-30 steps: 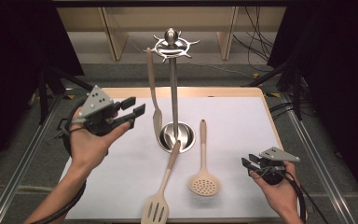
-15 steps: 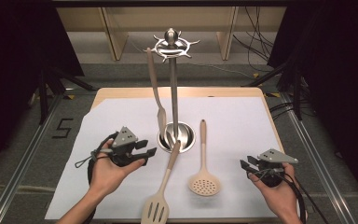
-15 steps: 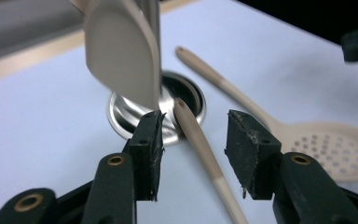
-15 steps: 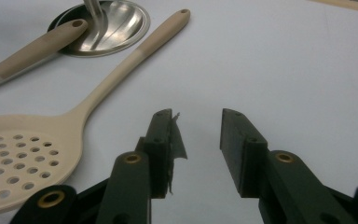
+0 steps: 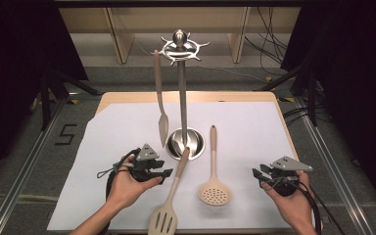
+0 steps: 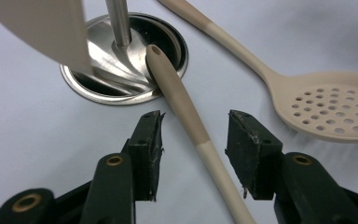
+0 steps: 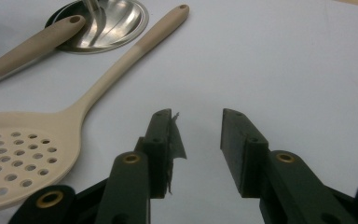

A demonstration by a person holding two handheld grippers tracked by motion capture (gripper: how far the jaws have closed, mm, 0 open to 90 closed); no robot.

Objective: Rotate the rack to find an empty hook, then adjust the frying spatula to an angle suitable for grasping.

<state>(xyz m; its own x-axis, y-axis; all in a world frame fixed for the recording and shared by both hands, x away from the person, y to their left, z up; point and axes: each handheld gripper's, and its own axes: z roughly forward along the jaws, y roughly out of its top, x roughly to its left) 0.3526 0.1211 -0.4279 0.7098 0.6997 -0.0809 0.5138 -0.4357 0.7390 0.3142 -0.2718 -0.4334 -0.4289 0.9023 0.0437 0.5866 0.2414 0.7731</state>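
**A:** Where does the slotted spatula [image 5: 168, 205] lie from the left hand-held gripper [image 5: 162, 169]?

**B:** Straight ahead of it. In the left gripper view the spatula's handle [image 6: 186, 112] runs up between the two black jaws, which stand apart on either side of it without touching it — the hand-held gripper is open, holding nothing.

**A:** Which way does its long axis run?

**B:** Seen from the high view, the slotted blade lies near the front edge of the white sheet on the counter [image 5: 254, 122], and the handle slants away and a little to the right. Its tip, with a small hanging hole, rests on the rim of the steel stand base [image 5: 186, 142].

**A:** And the right hand-held gripper [image 5: 257, 176]?

**B:** Well apart, at the right side of the sheet, jaws also spread and empty. The skimmer [image 5: 214, 188] lies between it and the spatula, so the left hand is clearly the nearer one.

**A:** Anything else close by?

**B:** A third utensil [image 5: 160, 98] hangs from the stand's top ring — its blade dangles just above the base, to the left of the pole [image 5: 181, 93].

**A:** So the likely next move?

**B:** Probably closing the left jaws across the handle, at right angles to its length.
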